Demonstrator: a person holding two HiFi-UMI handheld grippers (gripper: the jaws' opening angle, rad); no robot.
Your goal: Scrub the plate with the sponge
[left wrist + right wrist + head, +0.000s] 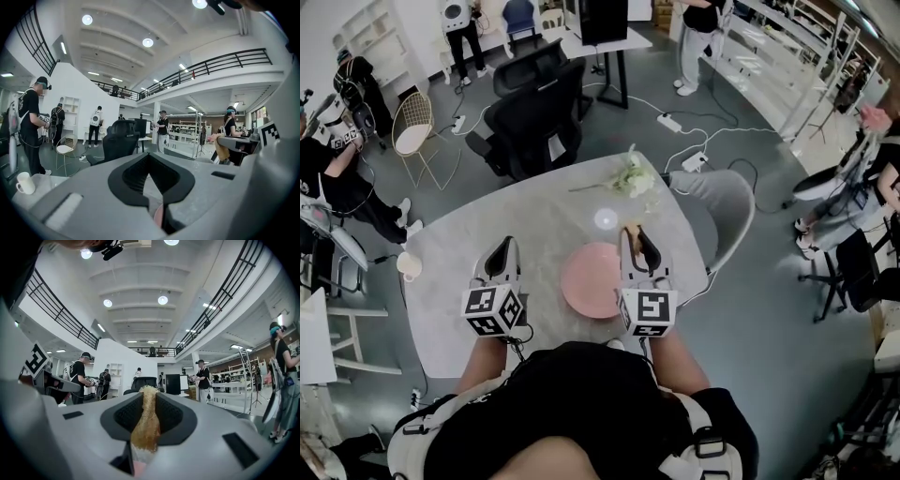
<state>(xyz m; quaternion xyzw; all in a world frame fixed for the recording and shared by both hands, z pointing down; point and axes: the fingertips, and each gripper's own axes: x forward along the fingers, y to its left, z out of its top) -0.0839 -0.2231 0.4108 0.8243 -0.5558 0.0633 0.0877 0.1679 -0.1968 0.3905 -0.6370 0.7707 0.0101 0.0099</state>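
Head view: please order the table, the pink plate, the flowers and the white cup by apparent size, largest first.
1. table
2. pink plate
3. flowers
4. white cup
Flowers and cup look close, so that pair is unsure.

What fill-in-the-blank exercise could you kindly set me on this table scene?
The right gripper is shut on a ____.
The plate on the table is ____ in colour.
The left gripper is shut and holds ____.
In the head view, the white cup stands at the table's ____ edge.
Missing words: sponge, pink, nothing, left.
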